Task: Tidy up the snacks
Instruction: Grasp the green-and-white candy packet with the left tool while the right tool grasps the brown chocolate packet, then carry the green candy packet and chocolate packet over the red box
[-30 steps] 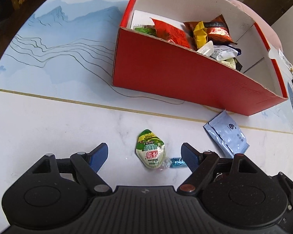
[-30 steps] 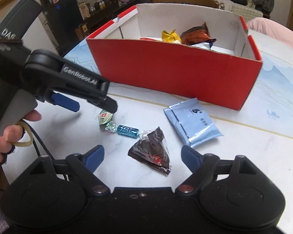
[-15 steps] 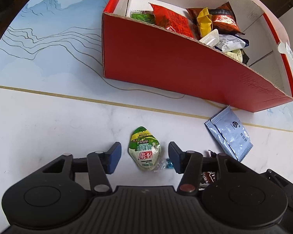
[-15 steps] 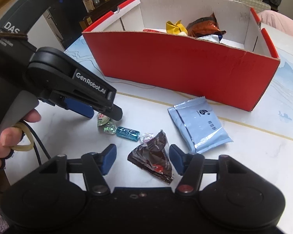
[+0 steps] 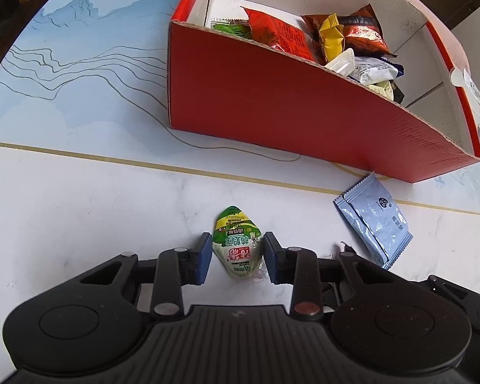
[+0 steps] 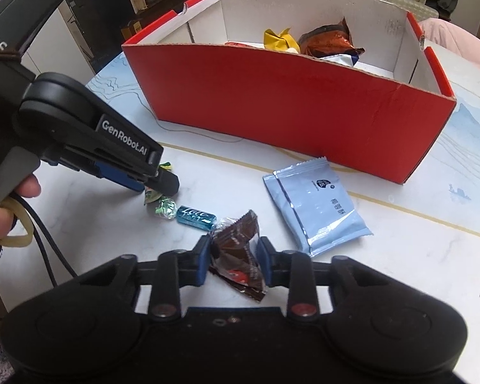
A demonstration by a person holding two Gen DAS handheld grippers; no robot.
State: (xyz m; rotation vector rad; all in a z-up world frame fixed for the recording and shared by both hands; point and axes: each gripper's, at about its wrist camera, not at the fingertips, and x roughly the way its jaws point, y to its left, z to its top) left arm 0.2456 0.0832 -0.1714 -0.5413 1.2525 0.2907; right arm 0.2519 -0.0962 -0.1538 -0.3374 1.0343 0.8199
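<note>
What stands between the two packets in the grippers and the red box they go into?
Only the box's tall near wall; each packet must be lifted over it. The left gripper has just been closing around the green packet, the right gripper around the brown packet.

Looked steeply down from each wrist, close above the table point(image 5: 80, 224); shared the red box point(image 5: 288, 112) and blue packet point(image 6: 316, 204).
</note>
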